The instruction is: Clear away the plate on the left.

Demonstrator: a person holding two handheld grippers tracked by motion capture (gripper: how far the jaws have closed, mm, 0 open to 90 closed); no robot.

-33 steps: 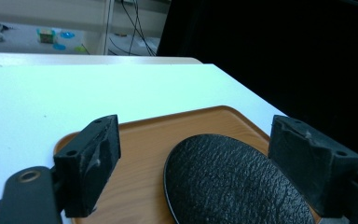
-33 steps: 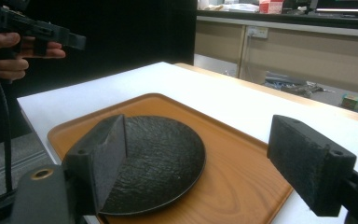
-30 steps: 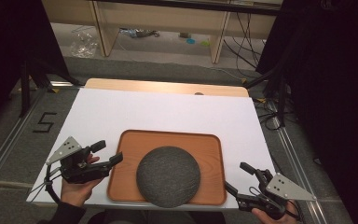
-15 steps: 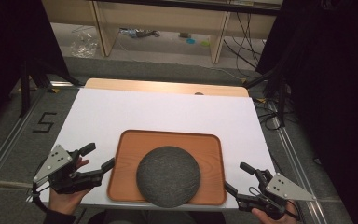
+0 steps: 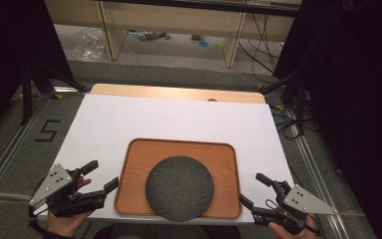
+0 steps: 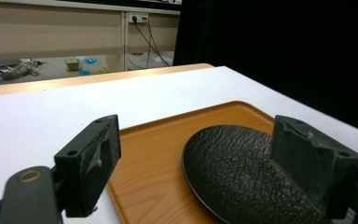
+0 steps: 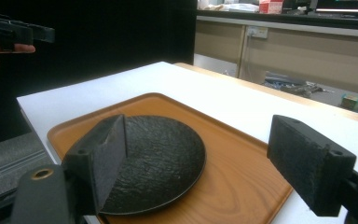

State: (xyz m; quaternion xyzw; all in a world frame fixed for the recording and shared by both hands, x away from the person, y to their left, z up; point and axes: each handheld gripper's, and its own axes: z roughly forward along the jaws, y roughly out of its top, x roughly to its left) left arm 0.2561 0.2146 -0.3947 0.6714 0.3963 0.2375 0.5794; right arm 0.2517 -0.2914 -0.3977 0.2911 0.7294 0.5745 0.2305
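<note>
Pulling my left gripper [image 5: 98,179] back leftward off the wooden tray [image 5: 134,172]; both claws released, right gripper [image 5: 252,191] parked, dark textured round plate [image 5: 179,188] untouched.

Wooden tray [image 5: 179,149] at the white table's [image 5: 169,117] near edge, centred — dark round plate [image 5: 179,188] on its near half. Left gripper [image 5: 101,177] near-left corner, right gripper [image 5: 251,190] near-right corner — both with jaws apart, empty.

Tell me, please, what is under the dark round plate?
The dark round plate lies on the wooden tray, which rests on the white table top. The part of the tray directly beneath the plate is covered, so I cannot see it.
</note>
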